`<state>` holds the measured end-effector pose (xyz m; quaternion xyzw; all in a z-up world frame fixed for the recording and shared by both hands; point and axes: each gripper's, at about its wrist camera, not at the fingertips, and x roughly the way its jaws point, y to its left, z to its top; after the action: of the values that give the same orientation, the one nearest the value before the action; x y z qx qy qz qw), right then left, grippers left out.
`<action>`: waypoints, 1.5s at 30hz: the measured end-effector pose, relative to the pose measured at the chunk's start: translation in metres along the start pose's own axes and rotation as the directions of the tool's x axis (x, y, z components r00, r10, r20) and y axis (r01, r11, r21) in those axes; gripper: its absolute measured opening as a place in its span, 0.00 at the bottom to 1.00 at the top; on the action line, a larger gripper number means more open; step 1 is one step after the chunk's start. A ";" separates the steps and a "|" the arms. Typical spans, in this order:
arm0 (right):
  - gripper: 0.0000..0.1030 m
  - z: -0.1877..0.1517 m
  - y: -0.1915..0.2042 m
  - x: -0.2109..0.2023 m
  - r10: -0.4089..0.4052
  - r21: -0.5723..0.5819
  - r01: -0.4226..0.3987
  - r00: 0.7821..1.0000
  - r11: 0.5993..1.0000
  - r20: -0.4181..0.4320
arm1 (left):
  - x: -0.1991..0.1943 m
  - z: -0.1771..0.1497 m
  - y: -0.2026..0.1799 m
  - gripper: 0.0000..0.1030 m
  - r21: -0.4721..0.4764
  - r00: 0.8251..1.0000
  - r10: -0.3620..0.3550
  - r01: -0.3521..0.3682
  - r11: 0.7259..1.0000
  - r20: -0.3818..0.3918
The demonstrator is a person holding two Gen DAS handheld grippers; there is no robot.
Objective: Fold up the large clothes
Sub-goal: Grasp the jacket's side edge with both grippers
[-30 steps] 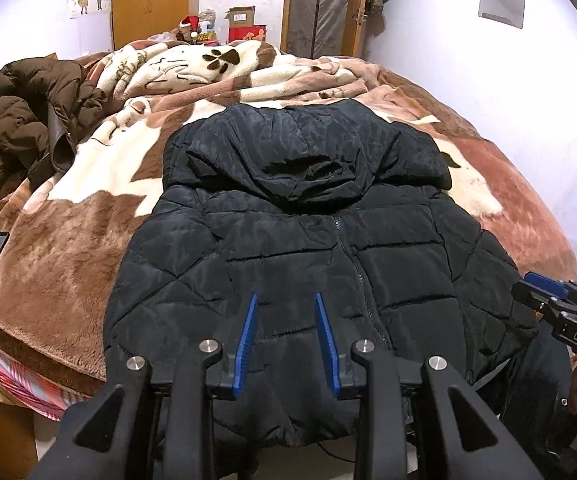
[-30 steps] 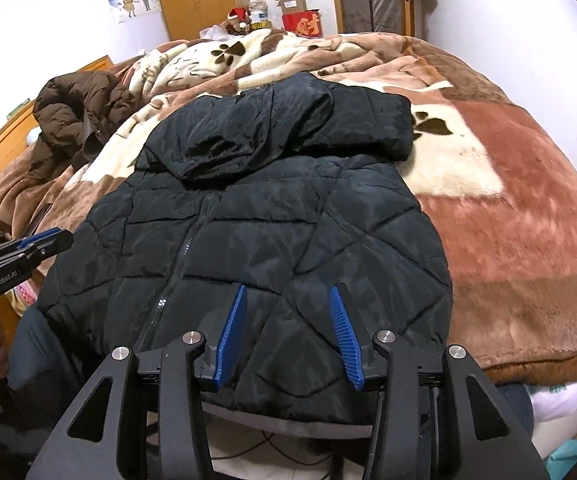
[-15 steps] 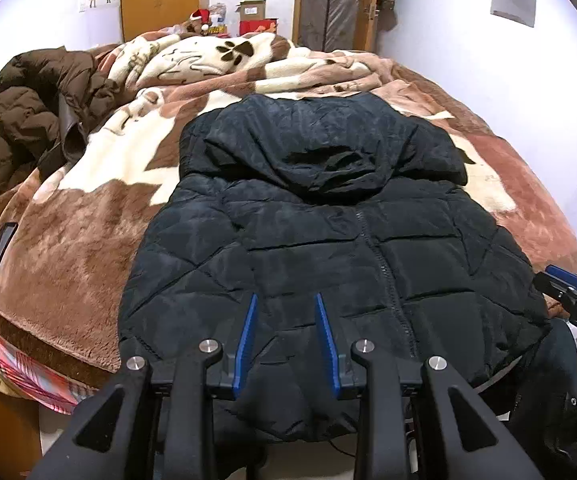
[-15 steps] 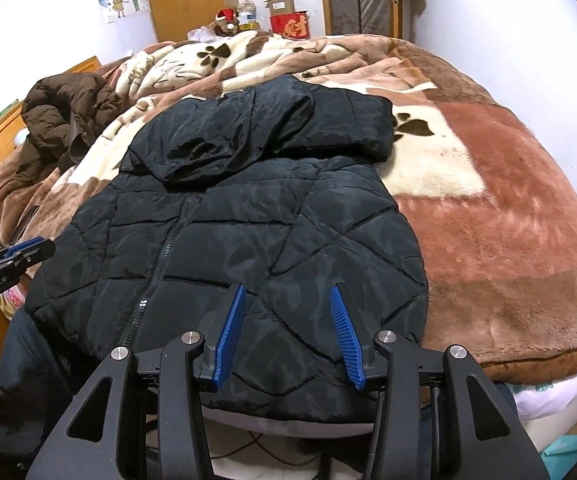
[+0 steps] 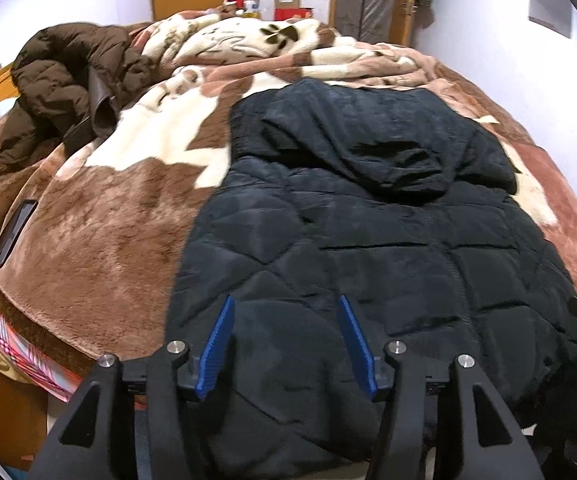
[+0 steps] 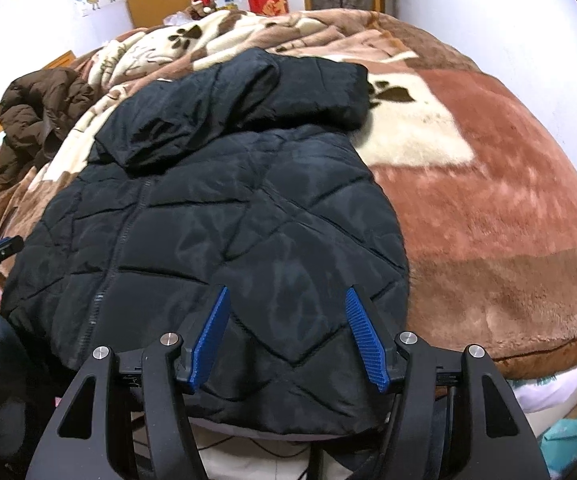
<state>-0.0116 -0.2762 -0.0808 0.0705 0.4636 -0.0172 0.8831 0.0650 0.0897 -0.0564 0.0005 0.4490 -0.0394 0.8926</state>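
Black quilted nylon fills both views: a hooded jacket [image 5: 368, 248] lies front-up on the bed, zip closed down the middle, its hood folded forward over the chest and its hem hanging over the near edge of the mattress. Under it is a plush blanket [image 5: 100, 240] in brown, cream and pink with paw prints. The left gripper [image 5: 288, 340] hangs over the hem on the jacket's left half, blue pads spread wide with nothing between them; whether the pads touch the fabric is hard to judge from this angle. The right gripper [image 6: 286, 334] sits over the hem on the other half, near the jacket's right edge, its pads equally wide apart and empty. A brown coat [image 5: 64, 80] is heaped at the far left of the bed, well apart from the jacket. A dark flat phone-like slab [image 5: 12, 232] lies on the blanket near the left edge.
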 end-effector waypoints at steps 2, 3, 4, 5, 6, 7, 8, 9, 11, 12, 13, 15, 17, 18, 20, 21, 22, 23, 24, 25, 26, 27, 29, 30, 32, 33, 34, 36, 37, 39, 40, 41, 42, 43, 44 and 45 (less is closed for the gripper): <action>0.59 -0.001 -0.008 0.006 -0.010 0.024 0.010 1.000 1.000 -0.014 | 0.010 0.001 0.013 0.58 -0.022 1.000 0.019 -0.020 1.000 -0.017; 0.59 -0.001 -0.014 0.008 -0.014 0.040 0.014 1.000 0.999 -0.019 | 0.014 0.001 0.018 0.59 -0.032 0.999 0.029 -0.030 0.999 -0.027; 0.59 -0.001 -0.018 0.010 -0.017 0.051 0.018 1.000 0.999 -0.022 | 0.018 0.001 0.023 0.60 -0.040 0.999 0.034 -0.035 0.999 -0.036; 0.59 -0.001 -0.022 0.012 -0.020 0.064 0.022 0.999 0.998 -0.026 | 0.024 0.000 0.029 0.61 -0.051 0.998 0.037 -0.039 0.998 -0.050; 0.59 0.000 -0.025 0.013 -0.022 0.073 0.024 0.999 0.997 -0.029 | 0.029 -0.001 0.034 0.62 -0.057 0.997 0.039 -0.043 0.997 -0.063; 0.59 0.000 -0.028 0.016 -0.024 0.083 0.026 0.999 0.996 -0.034 | 0.033 -0.003 0.038 0.62 -0.060 0.996 0.045 -0.050 0.997 -0.073; 0.59 0.000 -0.031 0.017 -0.033 0.091 0.037 0.999 0.995 -0.036 | 0.036 -0.005 0.041 0.62 -0.065 0.995 0.055 -0.060 0.996 -0.079; 0.59 0.001 -0.033 0.017 -0.047 0.095 0.050 0.998 0.994 -0.033 | 0.037 -0.006 0.044 0.64 -0.069 0.995 0.057 -0.062 0.996 -0.080; 0.60 0.001 -0.039 0.017 -0.057 0.111 0.061 0.998 0.992 -0.032 | 0.038 -0.008 0.050 0.67 -0.088 0.995 0.049 -0.057 0.995 -0.083; 0.61 0.000 -0.043 0.020 -0.046 0.130 0.051 0.998 0.990 -0.045 | 0.040 -0.010 0.053 0.69 -0.098 0.995 0.044 -0.053 0.994 -0.086; 0.61 -0.001 -0.047 0.024 -0.033 0.148 0.042 0.998 0.988 -0.061 | 0.043 -0.011 0.054 0.70 -0.103 0.995 0.035 -0.045 0.994 -0.096; 0.62 -0.004 -0.051 0.031 0.000 0.183 0.017 0.995 0.983 -0.096 | 0.051 -0.016 0.054 0.71 -0.112 0.991 -0.006 -0.009 0.994 -0.134; 0.62 -0.007 -0.053 0.035 0.042 0.210 -0.017 0.992 0.978 -0.117 | 0.054 -0.022 0.051 0.73 -0.129 0.986 -0.059 0.039 0.991 -0.157; 0.62 -0.007 -0.052 0.036 0.053 0.210 -0.027 0.991 0.977 -0.120 | 0.055 -0.025 0.048 0.76 -0.127 0.984 -0.067 0.046 0.991 -0.165; 0.62 -0.008 -0.048 0.037 0.066 0.200 -0.040 0.989 0.979 -0.129 | 0.057 -0.029 0.040 0.78 -0.109 0.981 -0.073 0.055 0.993 -0.177; 0.62 -0.008 -0.046 0.037 0.067 0.196 -0.040 0.989 0.980 -0.133 | 0.058 -0.031 0.036 0.79 -0.099 0.980 -0.075 0.057 0.993 -0.186; 0.62 -0.009 -0.045 0.039 0.072 0.198 -0.043 0.987 0.979 -0.141 | 0.060 -0.031 0.034 0.79 -0.089 0.978 -0.071 0.055 0.995 -0.196; 0.63 -0.009 -0.045 0.041 0.079 0.203 -0.048 0.985 0.978 -0.150 | 0.062 -0.031 0.031 0.80 -0.078 0.976 -0.060 0.045 0.996 -0.207; 0.63 -0.010 -0.047 0.046 0.098 0.216 -0.060 0.981 0.974 -0.169 | 0.063 -0.031 0.031 0.80 -0.078 0.975 -0.056 0.040 0.996 -0.214; 0.63 -0.011 -0.050 0.050 0.112 0.230 -0.068 0.977 0.971 -0.183 | 0.065 -0.030 0.031 0.80 -0.084 0.974 -0.057 0.039 0.996 -0.220; 0.63 -0.012 -0.053 0.054 0.123 0.245 -0.072 0.972 0.967 -0.198 | 0.066 -0.030 0.031 0.78 -0.086 0.972 -0.055 0.036 0.996 -0.227; 0.63 -0.011 -0.054 0.057 0.132 0.259 -0.075 0.969 0.963 -0.208 | 0.066 -0.029 0.030 0.69 -0.082 0.972 -0.056 0.038 0.996 -0.229; 0.61 -0.009 -0.053 0.056 0.133 0.252 -0.074 0.966 0.965 -0.223 | 0.059 -0.027 0.024 0.51 -0.053 0.975 -0.057 0.046 0.998 -0.215; 0.49 -0.008 -0.050 0.053 0.149 0.247 -0.092 0.963 0.965 -0.225 | 0.054 -0.027 0.020 0.38 -0.035 0.977 -0.058 0.052 0.998 -0.205; 0.29 -0.005 -0.049 0.045 0.188 0.255 -0.132 0.959 0.958 -0.210 | 0.041 -0.022 0.017 0.25 -0.020 0.982 -0.065 0.062 0.998 -0.175; 0.20 -0.003 -0.048 0.039 0.203 0.254 -0.149 0.959 0.956 -0.198 | 0.034 -0.019 0.018 0.20 -0.027 0.984 -0.078 0.075 0.997 -0.158; 0.16 -0.001 -0.048 0.030 0.222 0.257 -0.172 0.958 0.951 -0.180 | 0.025 -0.016 0.020 0.19 -0.042 0.986 -0.097 0.092 0.995 -0.139; 0.14 0.005 -0.049 0.010 0.267 0.263 -0.226 0.955 0.938 -0.132 | 0.004 -0.007 0.023 0.16 -0.063 0.989 -0.123 0.118 0.991 -0.087; 0.13 0.009 -0.048 -0.002 0.285 0.258 -0.251 0.953 0.933 -0.105 | -0.006 -0.002 0.025 0.16 -0.069 0.989 -0.135 0.131 0.989 -0.061; 0.13 0.014 -0.048 -0.029 0.312 0.244 -0.290 0.949 0.925 -0.053 | -0.030 0.006 0.028 0.15 -0.080 0.987 -0.162 0.161 0.984 -0.007; 0.13 0.015 -0.047 -0.040 0.316 0.232 -0.300 0.948 0.925 -0.036 | -0.038 0.011 0.031 0.15 -0.076 0.986 -0.167 0.167 0.983 0.014; 0.13 0.014 -0.046 -0.049 0.318 0.219 -0.306 0.948 0.927 -0.024 | -0.050 0.012 0.033 0.15 -0.069 0.985 -0.171 0.173 0.983 0.035; 0.13 0.012 -0.046 -0.059 0.321 0.208 -0.311 0.947 0.927 -0.013 | -0.057 0.012 0.034 0.15 -0.064 0.984 -0.174 0.177 0.982 0.047; 0.13 0.008 -0.048 -0.066 0.327 0.206 -0.319 0.945 0.925 -0.005 | -0.063 0.011 0.036 0.15 -0.062 0.983 -0.178 0.181 0.982 0.055; 0.13 0.004 -0.048 -0.070 0.333 0.211 -0.325 0.943 0.922 -0.003 | -0.067 0.008 0.038 0.15 -0.066 0.981 -0.184 0.188 0.980 0.057; 0.13 0.000 -0.049 -0.072 0.338 0.217 -0.330 0.941 0.919 -0.002 | -0.069 0.003 0.041 0.15 -0.077 0.980 -0.194 0.197 0.977 0.054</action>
<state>-0.0578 -0.3270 -0.0269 0.2433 0.4576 0.0854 0.8510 0.0294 0.1348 -0.0008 -0.0811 0.4276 -0.1086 0.8937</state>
